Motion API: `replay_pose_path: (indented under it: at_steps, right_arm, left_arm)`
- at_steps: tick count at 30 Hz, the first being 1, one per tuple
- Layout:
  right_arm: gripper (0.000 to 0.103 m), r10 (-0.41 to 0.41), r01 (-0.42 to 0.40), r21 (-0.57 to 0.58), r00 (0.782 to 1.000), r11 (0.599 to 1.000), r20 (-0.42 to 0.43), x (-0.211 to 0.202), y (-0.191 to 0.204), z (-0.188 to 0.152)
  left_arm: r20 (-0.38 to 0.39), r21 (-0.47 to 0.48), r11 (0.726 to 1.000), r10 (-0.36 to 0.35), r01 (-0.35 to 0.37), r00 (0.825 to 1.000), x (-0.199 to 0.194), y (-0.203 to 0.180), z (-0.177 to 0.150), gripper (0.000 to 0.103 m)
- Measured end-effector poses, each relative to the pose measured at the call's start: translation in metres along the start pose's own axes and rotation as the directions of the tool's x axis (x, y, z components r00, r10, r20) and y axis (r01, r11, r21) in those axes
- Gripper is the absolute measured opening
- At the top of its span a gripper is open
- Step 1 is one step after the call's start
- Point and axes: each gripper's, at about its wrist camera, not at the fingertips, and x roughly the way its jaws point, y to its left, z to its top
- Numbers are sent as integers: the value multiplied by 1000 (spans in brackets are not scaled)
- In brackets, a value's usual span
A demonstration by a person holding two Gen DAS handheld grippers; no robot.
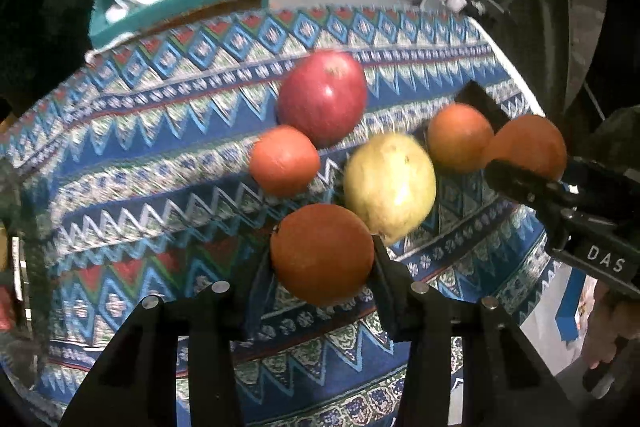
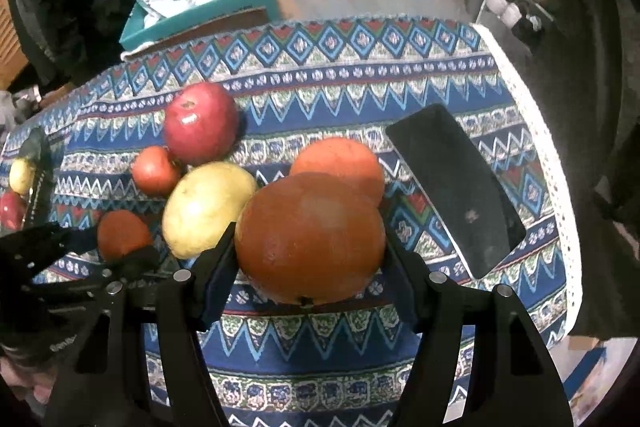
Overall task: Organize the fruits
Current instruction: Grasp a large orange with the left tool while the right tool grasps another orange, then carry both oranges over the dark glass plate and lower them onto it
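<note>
My left gripper point(image 1: 322, 259) is shut on an orange point(image 1: 322, 253) above the patterned cloth; it shows in the right wrist view point(image 2: 122, 233). My right gripper point(image 2: 310, 247) is shut on a large orange point(image 2: 310, 237), seen from the left wrist point(image 1: 528, 145). On the cloth lie a red apple point(image 1: 322, 97) point(image 2: 200, 123), a yellow pear point(image 1: 390, 183) point(image 2: 206, 207), a small orange point(image 1: 285, 161) point(image 2: 155, 171) and another orange point(image 1: 459, 138) point(image 2: 340, 163).
A black rectangular tray point(image 2: 456, 191) lies on the cloth at the right. A basket point(image 2: 34, 179) with fruit stands at the left edge. A teal box point(image 2: 192, 15) with bags sits behind the table. The table's right edge point(image 2: 540, 131) is near.
</note>
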Motion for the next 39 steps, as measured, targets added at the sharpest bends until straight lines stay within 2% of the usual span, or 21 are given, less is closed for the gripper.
replay_pose_path:
  at_steps: [7, 16, 27, 39]
  right_arm:
    - [67, 12, -12, -4, 997, 1000, 77, -25, 8, 10]
    - [67, 37, -30, -43, 984, 999, 175, -62, 27, 22]
    - [67, 84, -62, -89, 958, 994, 273, -104, 53, 32]
    - [67, 154, -101, -166, 926, 981, 346, -141, 95, 43]
  left_arm:
    - [78, -32, 999, -3, 5, 997, -42, 16, 5, 46]
    - [181, -53, 998, -8, 18, 983, -89, 21, 11, 46]
    - [286, -87, 996, 8, 17, 958, -143, 37, 12, 46]
    - [354, -123, 992, 35, 9, 935, -180, 60, 4, 46]
